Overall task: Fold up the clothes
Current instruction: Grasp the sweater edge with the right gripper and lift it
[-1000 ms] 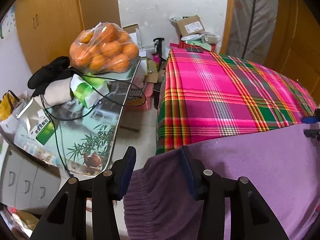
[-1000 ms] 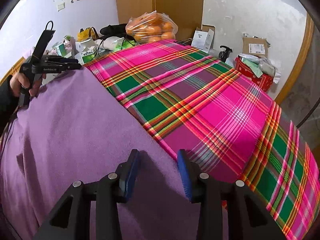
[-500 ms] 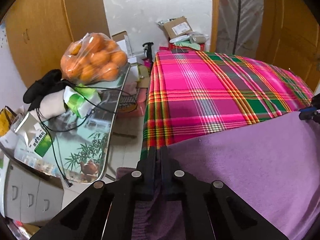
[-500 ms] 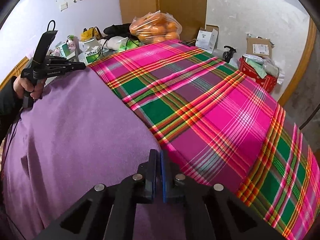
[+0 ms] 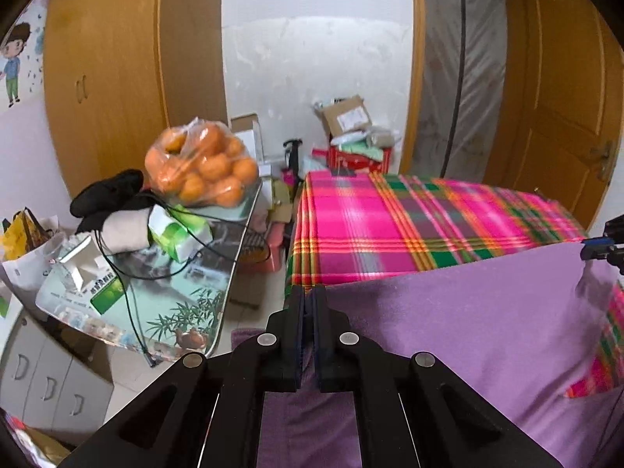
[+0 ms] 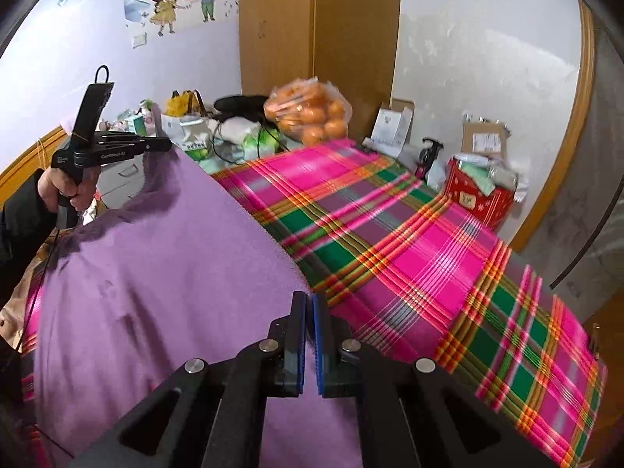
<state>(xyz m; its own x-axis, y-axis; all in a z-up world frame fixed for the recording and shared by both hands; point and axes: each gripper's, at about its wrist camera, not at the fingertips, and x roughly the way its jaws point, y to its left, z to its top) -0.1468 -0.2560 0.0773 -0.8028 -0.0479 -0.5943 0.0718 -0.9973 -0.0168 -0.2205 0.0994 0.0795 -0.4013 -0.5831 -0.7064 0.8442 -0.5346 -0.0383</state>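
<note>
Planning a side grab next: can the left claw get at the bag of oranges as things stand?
Probably not. The left claw is shut on the purple garment, so it isn't free, and the oranges sit apart on the side table, across a gap of floor.

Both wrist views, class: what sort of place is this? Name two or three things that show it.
Probably a lived-in bedroom at home: a bed under a plaid cover, a wooden wardrobe, cartoon wall stickers, and a cluttered side table with a bag of oranges. Both grippers hold a purple garment.
</note>
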